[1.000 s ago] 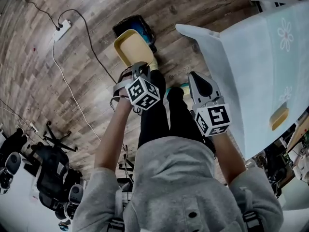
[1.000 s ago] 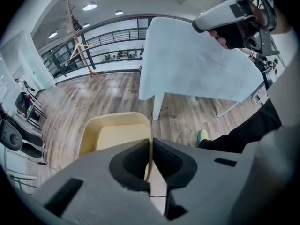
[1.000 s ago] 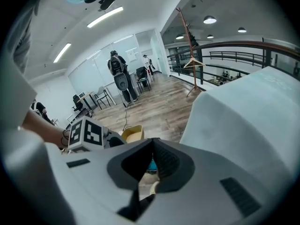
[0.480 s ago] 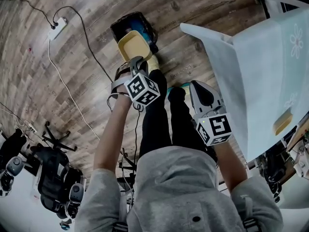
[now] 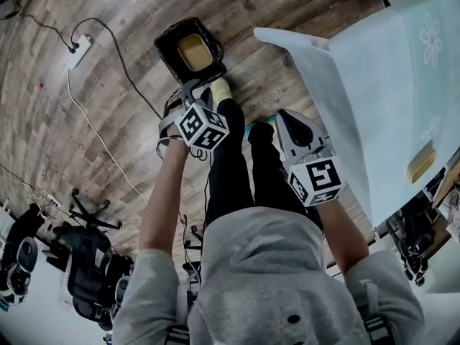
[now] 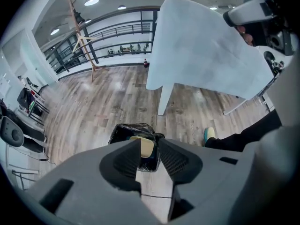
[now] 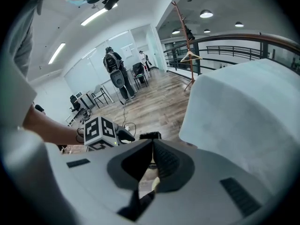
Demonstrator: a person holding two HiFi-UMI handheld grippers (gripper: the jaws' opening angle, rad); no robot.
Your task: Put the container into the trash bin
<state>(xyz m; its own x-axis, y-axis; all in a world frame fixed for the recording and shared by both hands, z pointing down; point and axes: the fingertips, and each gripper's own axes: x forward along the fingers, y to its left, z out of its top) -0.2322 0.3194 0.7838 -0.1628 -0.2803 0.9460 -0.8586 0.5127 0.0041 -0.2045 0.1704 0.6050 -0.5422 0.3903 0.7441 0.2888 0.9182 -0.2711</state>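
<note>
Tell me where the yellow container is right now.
The yellow container lies inside the black-lined trash bin on the floor, upper left of centre in the head view, just beyond the left tool, whose empty jaws are opening.

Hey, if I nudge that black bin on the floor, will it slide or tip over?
Probably slides rather than tips: the bin sits squat on a smooth wood floor. It looks small, with just the yellow container visible inside, so likely light. Its black bag liner looks crinkly and floppy, poor to grab.
</note>
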